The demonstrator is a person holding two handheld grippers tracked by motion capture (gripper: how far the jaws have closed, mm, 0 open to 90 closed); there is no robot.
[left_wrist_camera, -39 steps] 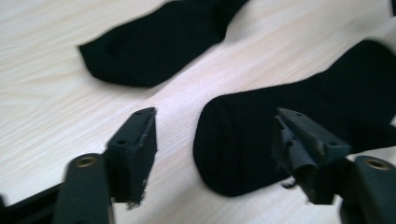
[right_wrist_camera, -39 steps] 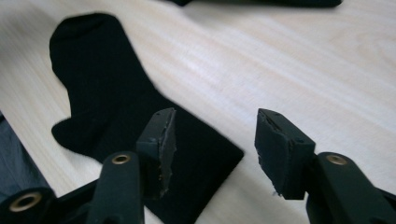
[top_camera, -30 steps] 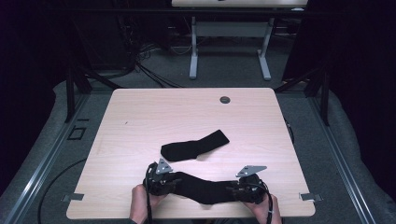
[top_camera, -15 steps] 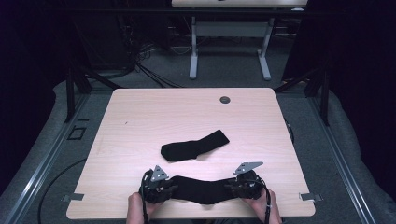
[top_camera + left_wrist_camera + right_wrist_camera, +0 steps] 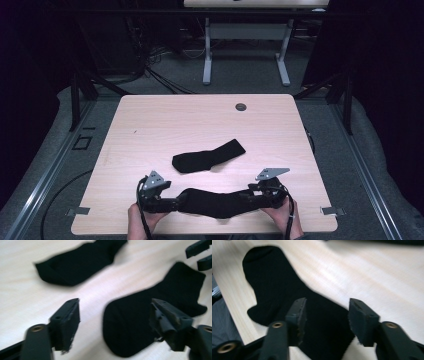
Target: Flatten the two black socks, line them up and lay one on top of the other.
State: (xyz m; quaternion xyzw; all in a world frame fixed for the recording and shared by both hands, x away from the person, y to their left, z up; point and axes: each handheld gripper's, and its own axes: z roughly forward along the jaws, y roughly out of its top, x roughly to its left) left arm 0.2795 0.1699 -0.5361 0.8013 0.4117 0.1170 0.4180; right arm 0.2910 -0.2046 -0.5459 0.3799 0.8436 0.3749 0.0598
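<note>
Our left claw (image 5: pixel 113 322) and right claw (image 5: pixel 327 317) have just spread, pinching nothing, over the near sock (image 5: pixel 217 202) lying flat on the worktop (image 5: pixel 165 125).

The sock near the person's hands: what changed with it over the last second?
Both grippers have just been opening and have let the near sock go. It now lies flat on the table. The left gripper stands with its fingers wide above the toe end, and the right gripper has its fingers apart over the other end. The far sock stayed where it was.
</note>
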